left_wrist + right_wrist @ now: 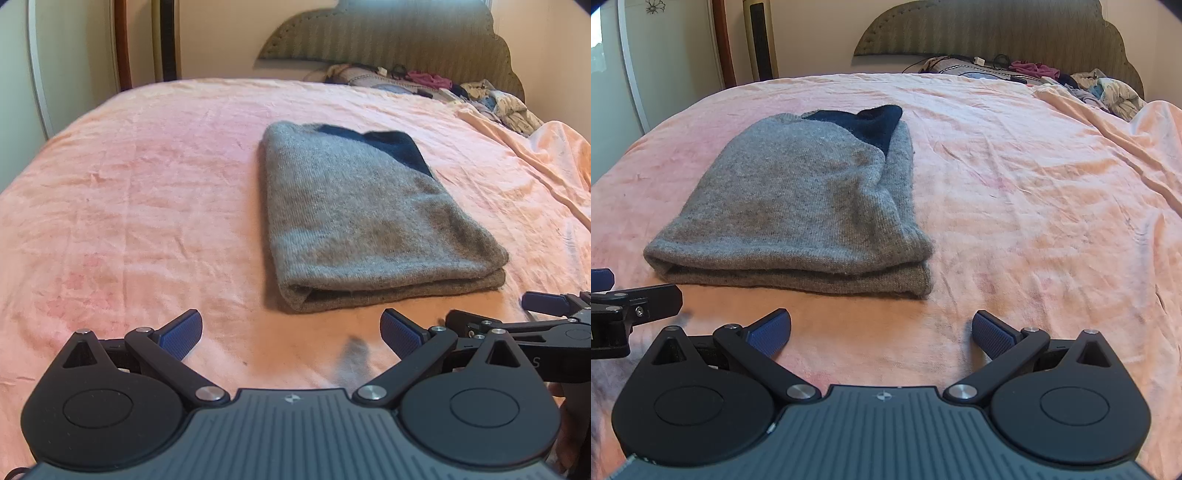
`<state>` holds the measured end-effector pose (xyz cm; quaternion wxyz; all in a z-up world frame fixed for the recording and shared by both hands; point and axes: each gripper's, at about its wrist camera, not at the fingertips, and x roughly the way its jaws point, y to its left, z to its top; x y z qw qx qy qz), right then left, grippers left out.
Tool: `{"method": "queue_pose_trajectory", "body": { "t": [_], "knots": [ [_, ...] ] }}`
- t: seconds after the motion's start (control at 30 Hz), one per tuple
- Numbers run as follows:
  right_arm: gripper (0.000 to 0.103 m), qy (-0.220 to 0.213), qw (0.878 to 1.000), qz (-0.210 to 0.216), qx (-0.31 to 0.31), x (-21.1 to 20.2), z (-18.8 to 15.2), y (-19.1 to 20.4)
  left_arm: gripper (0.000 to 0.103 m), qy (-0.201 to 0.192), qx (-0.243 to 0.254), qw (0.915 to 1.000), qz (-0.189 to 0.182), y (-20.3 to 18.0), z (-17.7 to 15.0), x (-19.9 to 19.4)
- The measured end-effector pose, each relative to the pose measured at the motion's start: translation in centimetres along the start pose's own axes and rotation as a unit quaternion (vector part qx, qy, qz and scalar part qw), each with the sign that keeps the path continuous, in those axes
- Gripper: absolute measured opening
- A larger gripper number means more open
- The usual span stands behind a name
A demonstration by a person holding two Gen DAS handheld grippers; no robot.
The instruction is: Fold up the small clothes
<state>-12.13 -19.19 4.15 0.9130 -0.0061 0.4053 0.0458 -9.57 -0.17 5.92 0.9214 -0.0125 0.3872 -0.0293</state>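
Note:
A folded grey knit garment [354,221] with a dark navy part at its far end lies flat on the pink bedspread [129,184]. It also shows in the right wrist view [798,206]. My left gripper [291,334] is open and empty, just short of the garment's near folded edge. My right gripper [881,332] is open and empty, in front of the garment's near right corner. The right gripper's fingers [546,301] show at the right edge of the left wrist view. The left gripper's fingers [602,277] show at the left edge of the right wrist view.
A pile of loose clothes [1100,90] lies at the far right by the padded headboard [997,29]. A pillow with cables [960,66] lies at the head of the bed. The bedspread [1034,184] is rumpled on the right. A wall and a door frame [720,40] stand at the far left.

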Motion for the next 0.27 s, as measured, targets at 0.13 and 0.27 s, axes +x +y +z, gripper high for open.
{"method": "queue_pose_trajectory", "body": {
  "t": [0.13, 0.27],
  "knots": [
    [0.103, -0.009, 1.0, 0.006, 0.008, -0.4, 0.3, -0.4, 0.103, -0.004, -0.011, 0.9999, 0.006, 0.8, 0.2, -0.2],
    [0.103, -0.03, 0.999, 0.011, 0.028, -1.4, 1.6, -3.3, 0.103, -0.011, -0.006, 0.9999, 0.003, 3.1, 1.2, -0.8]
  ]
}}
